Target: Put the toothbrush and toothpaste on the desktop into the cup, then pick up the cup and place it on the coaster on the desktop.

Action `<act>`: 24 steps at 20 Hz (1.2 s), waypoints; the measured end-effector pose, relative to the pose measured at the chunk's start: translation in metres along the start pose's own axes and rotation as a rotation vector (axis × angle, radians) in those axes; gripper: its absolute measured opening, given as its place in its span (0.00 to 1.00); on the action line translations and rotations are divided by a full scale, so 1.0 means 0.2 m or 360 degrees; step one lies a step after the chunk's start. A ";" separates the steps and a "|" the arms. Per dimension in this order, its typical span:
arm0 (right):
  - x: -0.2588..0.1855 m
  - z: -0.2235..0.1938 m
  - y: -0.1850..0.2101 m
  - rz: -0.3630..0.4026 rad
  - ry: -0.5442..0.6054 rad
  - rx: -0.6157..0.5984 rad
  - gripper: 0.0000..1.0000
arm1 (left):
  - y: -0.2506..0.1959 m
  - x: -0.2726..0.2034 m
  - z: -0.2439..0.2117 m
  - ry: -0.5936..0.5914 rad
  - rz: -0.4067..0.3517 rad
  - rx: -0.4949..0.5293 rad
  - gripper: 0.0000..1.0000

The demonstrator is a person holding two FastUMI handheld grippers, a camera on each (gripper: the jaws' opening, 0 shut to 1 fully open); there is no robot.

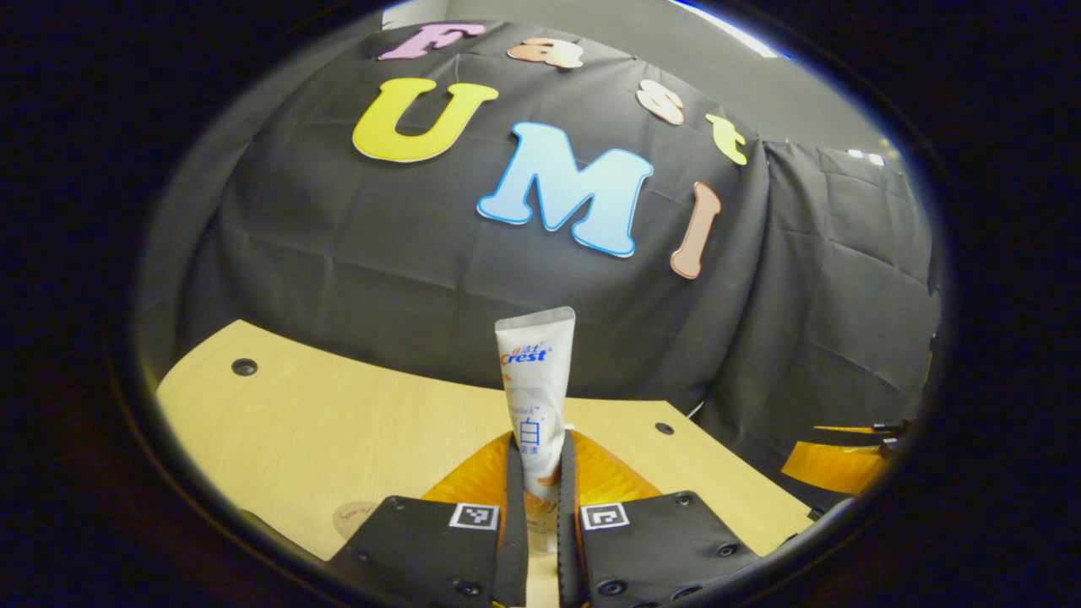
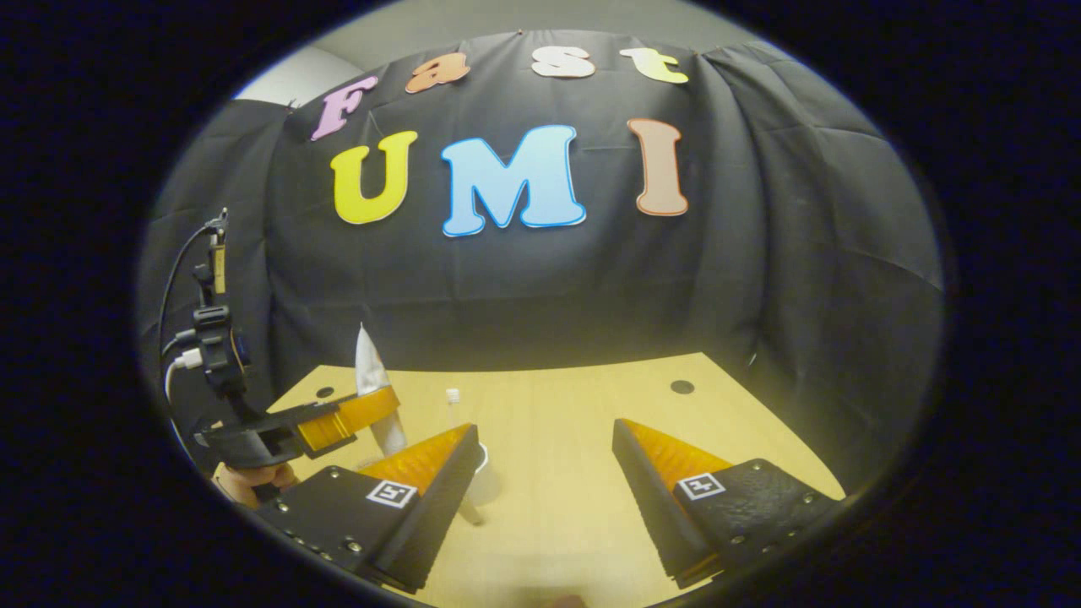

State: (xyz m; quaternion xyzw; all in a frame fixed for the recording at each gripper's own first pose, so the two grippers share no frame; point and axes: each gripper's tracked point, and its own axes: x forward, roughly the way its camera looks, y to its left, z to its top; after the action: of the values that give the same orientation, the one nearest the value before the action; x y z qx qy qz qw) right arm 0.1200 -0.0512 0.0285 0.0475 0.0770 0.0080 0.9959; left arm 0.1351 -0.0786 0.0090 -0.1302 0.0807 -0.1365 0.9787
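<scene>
Left gripper view first, and we are looking straight along our left tool [image 1: 540,498], its two fingers pressed in on the lower body of the toothpaste [image 1: 535,384]. The tube stands upright between them, flat crimped end at the top, smooth white plastic with printed colour. It is lifted clear above the desk [image 1: 338,422], a pale wood-grain surface with small dark round holes in it. Just left of the tube's lower end, on the desk, we make out a faint round disc [image 1: 355,513]; whether that is the coaster we cannot tell.

Over to the right gripper view: our right tool [image 2: 545,473] hangs over the desk [image 2: 557,439] with its two wedge-shaped fingers spread wide apart and bare wood between them. To the left of it we see the left tool [image 2: 350,418] from the side, a hand [image 2: 253,481] under it, cables running up from its mount, and the toothpaste [image 2: 372,388] rising from its fingers as a thin white blade. Just beside the tube, toward our right tool, a small white ribbed tip [image 2: 454,395] pokes up, and below it a pale rounded shape [image 2: 483,477] is partly hidden behind our tool's left finger; we cannot tell what either one is.
</scene>
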 end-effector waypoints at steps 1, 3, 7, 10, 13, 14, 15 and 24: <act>-0.03 0.00 -0.02 -0.0020 -0.0001 0.0009 0.97 | -0.04 0.03 0.01 -0.0016 -0.0039 -0.0004 0.20; -0.07 -0.02 -0.05 -0.0061 0.0012 0.0030 0.96 | -0.06 0.09 0.00 -0.0037 -0.0083 -0.0017 0.21; -0.14 -0.07 -0.11 -0.0130 0.0050 0.0071 0.96 | -0.10 0.19 -0.10 -0.0027 -0.0097 0.0051 0.19; -0.15 -0.11 -0.14 -0.0163 0.0087 0.0099 0.97 | -0.12 0.24 -0.20 0.0007 -0.0106 0.0120 0.21; -0.14 -0.12 -0.16 -0.0173 0.0102 0.0121 0.97 | -0.11 0.27 -0.28 0.0053 -0.0089 0.0161 0.22; -0.14 -0.12 -0.16 -0.0171 0.0105 0.0127 0.97 | -0.11 0.28 -0.30 0.0065 -0.0080 0.0181 0.21; -0.14 -0.11 -0.15 -0.0170 0.0104 0.0133 0.97 | -0.11 0.29 -0.32 0.0075 -0.0075 0.0204 0.21; -0.11 -0.11 -0.06 -0.0158 0.0124 0.0105 0.96 | -0.10 0.23 -0.33 0.0076 -0.0070 0.0282 0.91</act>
State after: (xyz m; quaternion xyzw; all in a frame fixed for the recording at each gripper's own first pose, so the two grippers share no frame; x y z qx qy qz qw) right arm 0.0941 -0.0616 0.0083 0.0762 0.1182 -0.0421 0.9892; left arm 0.1612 -0.1259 -0.0530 -0.0415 0.0888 -0.1675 0.9810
